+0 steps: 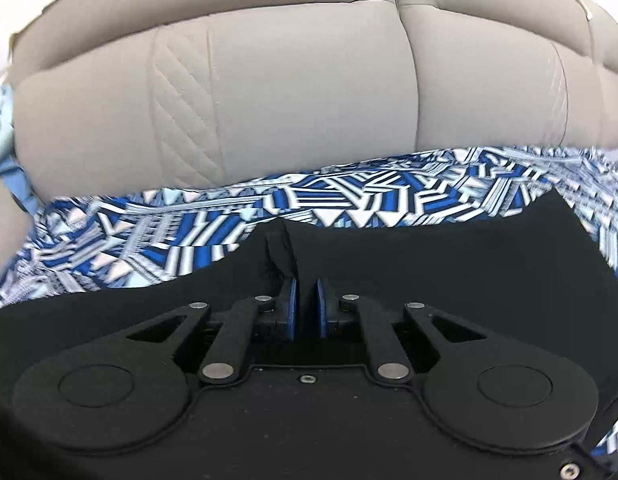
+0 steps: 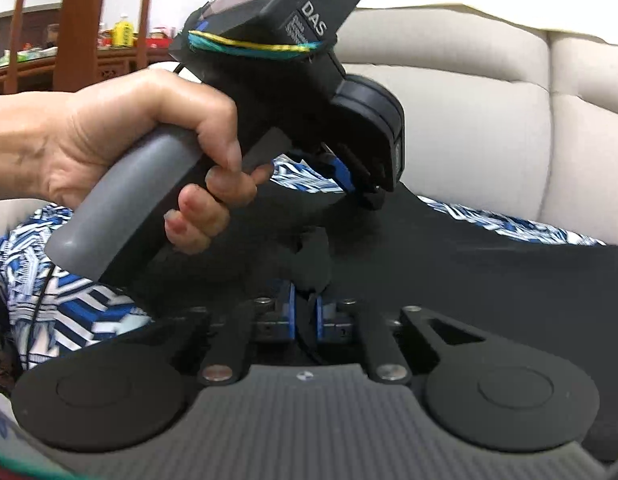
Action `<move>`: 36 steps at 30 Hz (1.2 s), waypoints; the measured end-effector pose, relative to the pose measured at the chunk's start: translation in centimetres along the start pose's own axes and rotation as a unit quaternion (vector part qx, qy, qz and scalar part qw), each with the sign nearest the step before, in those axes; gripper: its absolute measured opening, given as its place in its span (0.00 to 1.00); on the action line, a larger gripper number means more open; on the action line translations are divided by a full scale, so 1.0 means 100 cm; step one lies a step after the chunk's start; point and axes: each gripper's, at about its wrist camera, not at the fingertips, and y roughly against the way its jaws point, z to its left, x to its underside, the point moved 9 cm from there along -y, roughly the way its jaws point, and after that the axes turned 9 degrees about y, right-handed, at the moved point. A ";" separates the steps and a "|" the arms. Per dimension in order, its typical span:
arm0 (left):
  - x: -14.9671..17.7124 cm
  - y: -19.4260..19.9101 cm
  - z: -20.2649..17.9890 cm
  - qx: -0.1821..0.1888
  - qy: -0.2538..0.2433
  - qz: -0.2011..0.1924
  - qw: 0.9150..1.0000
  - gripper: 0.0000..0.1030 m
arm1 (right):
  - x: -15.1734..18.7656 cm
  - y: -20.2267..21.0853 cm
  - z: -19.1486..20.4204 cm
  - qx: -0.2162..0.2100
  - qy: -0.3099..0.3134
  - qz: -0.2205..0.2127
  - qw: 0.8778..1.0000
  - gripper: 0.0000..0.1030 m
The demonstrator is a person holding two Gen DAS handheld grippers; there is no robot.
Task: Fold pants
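Note:
Black pants (image 1: 429, 264) lie on a blue-and-white patterned sheet (image 1: 157, 232) on a sofa. My left gripper (image 1: 305, 286) is shut on a bunched edge of the pants at the middle of the left wrist view. In the right wrist view my right gripper (image 2: 305, 294) is shut on a fold of the same black pants (image 2: 469, 280). The left gripper (image 2: 363, 190) shows there too, held by a hand (image 2: 109, 136), its tips pinching the pants' far edge just beyond my right gripper.
Beige sofa back cushions (image 1: 293, 92) rise right behind the sheet. The patterned sheet (image 2: 69, 304) spreads to the left in the right wrist view. A wooden cabinet with bottles (image 2: 121, 32) stands far back left.

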 end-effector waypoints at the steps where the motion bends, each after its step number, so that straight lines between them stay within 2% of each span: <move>1: 0.003 -0.001 0.004 -0.006 -0.006 0.002 1.000 0.11 | -0.001 -0.002 0.003 -0.005 0.000 0.002 1.000 0.11; 7: 0.019 -0.014 0.027 -0.041 0.001 0.015 0.999 0.11 | 0.004 -0.019 0.010 -0.018 -0.003 0.017 1.000 0.12; 10: 0.022 -0.016 0.033 -0.034 0.013 0.012 0.999 0.11 | 0.004 -0.019 0.011 -0.019 0.005 0.015 1.000 0.12; 13: 0.023 -0.015 0.030 -0.038 -0.004 0.006 0.999 0.11 | 0.003 -0.018 0.013 -0.025 0.001 0.014 1.000 0.14; 14: 0.023 -0.015 0.029 -0.042 -0.009 0.004 0.999 0.11 | 0.002 -0.018 0.013 -0.028 0.002 0.013 1.000 0.19; 15: 0.023 -0.015 0.028 -0.045 -0.011 0.002 0.999 0.13 | 0.000 -0.018 0.014 -0.027 0.005 0.011 1.000 0.41; 18: 0.022 -0.011 0.026 -0.046 -0.007 0.001 0.999 0.27 | -0.002 -0.010 0.013 -0.031 0.017 -0.002 0.999 0.60; 19: 0.021 -0.009 0.026 -0.046 -0.005 -0.001 0.999 0.31 | -0.003 -0.006 0.014 -0.033 0.021 -0.006 0.999 0.63; 21: 0.020 -0.002 0.025 -0.044 -0.004 -0.006 0.999 0.33 | -0.005 0.003 0.013 -0.030 0.025 -0.012 0.999 0.68; 25: 0.021 0.016 0.027 -0.043 0.010 -0.015 0.999 0.42 | -0.003 0.028 -0.002 0.021 0.042 -0.029 0.998 0.75; 29: 0.030 0.038 0.026 -0.051 0.020 -0.032 0.998 0.50 | 0.008 0.050 -0.032 0.095 -0.002 -0.029 0.995 0.78; 35: 0.054 0.065 0.020 -0.039 0.048 -0.045 0.997 0.55 | 0.035 0.076 -0.091 0.219 -0.088 -0.004 0.972 0.79; 36: 0.059 0.069 0.019 -0.038 0.051 -0.047 0.997 0.55 | 0.039 0.079 -0.098 0.229 -0.100 0.001 0.968 0.74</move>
